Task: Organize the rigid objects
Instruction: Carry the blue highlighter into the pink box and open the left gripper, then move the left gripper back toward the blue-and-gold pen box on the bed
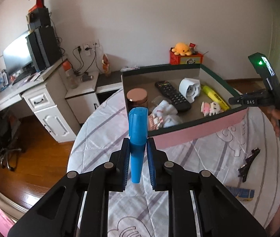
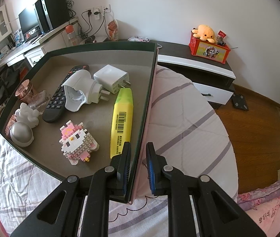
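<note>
My left gripper (image 1: 138, 141) is shut on a blue marker (image 1: 138, 122) that stands upright between its pads, lifted above the quilt in front of the box's near-left corner. The open pink box (image 1: 199, 128) holds a black remote (image 2: 61, 98), a yellow highlighter (image 2: 121, 122), a white plug adapter (image 2: 78, 92), a white charger (image 2: 111, 78), a pink block figure (image 2: 76, 142) and a copper-lidded jar (image 1: 137, 98). My right gripper (image 2: 139, 146) is shut on the box's right wall (image 2: 149, 90), one finger inside and one outside.
The box lies on a quilted bedspread (image 1: 189, 167). A black hair clip (image 1: 248, 162) and a small blue-and-yellow pack (image 1: 240, 193) lie on it to the right. A white desk with a monitor (image 1: 17, 53) stands left, beyond wooden floor (image 1: 37, 167). A red box with an orange plush (image 2: 209, 45) sits behind.
</note>
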Motion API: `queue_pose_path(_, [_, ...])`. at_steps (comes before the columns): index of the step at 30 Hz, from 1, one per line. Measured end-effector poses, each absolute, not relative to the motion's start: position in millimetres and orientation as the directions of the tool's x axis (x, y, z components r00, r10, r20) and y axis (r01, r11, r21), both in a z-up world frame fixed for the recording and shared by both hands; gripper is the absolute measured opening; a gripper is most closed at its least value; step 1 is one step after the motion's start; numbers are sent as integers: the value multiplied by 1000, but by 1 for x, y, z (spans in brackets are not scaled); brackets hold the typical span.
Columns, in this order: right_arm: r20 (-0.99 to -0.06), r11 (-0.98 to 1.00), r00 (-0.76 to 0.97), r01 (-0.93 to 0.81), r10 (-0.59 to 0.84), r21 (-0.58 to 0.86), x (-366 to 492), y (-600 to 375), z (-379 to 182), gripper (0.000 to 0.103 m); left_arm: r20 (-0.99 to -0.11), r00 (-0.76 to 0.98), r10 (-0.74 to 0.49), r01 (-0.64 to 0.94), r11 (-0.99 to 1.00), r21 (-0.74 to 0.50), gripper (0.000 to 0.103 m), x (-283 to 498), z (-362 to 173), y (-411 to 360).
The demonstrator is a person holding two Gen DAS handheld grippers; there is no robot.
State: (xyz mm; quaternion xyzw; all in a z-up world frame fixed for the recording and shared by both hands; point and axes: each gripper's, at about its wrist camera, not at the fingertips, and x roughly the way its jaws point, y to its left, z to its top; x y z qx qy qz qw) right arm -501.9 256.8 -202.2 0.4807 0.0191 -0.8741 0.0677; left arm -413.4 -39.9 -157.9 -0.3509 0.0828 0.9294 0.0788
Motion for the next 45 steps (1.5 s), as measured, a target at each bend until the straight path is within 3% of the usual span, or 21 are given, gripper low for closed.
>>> queue_pose_path(12, [-843, -988, -527, 146, -112, 40, -503, 259, -203, 15, -659, -733, 172, -326, -938, 118, 17, -485, -124, 29])
queue_pose_path(26, [-842, -987, -526, 153, -119, 43, -503, 257, -202, 15, -750, -653, 103, -322, -934, 152, 18, -546, -172, 76])
queue_pose_path(28, [-843, -987, -526, 152, -117, 42, -503, 257, -202, 15, -761, -642, 98, -312, -939, 142, 27, -547, -174, 74])
queue_pose_path(29, [-842, -988, -527, 152, -115, 40, -503, 256, -202, 15, -760, -642, 99, -310, -941, 139, 46, -547, -174, 73])
queue_pose_path(30, [-842, -988, -527, 151, -114, 39, -502, 256, -201, 15, -751, -653, 94, -302, -942, 145, 72, -544, -174, 73])
queue_pose_path(32, [-841, -988, -529, 150, -112, 38, -501, 255, -200, 15, -729, -679, 84, -292, -942, 164, 89, -537, -171, 71])
queue_pose_path(34, [-841, -988, -530, 149, -110, 36, -500, 255, -199, 15, -723, -687, 81, -290, -942, 170, 90, -531, -168, 68])
queue_pose_path(39, [-839, -989, -533, 146, -106, 32, -496, 254, -195, 15, -714, -698, 58, -267, -946, 184, 103, -513, -163, 59])
queue_pose_path(45, [-827, -990, -552, 138, -103, 31, -484, 254, -184, 15, -710, -704, 29, -240, -950, 200, 103, -485, -162, 41])
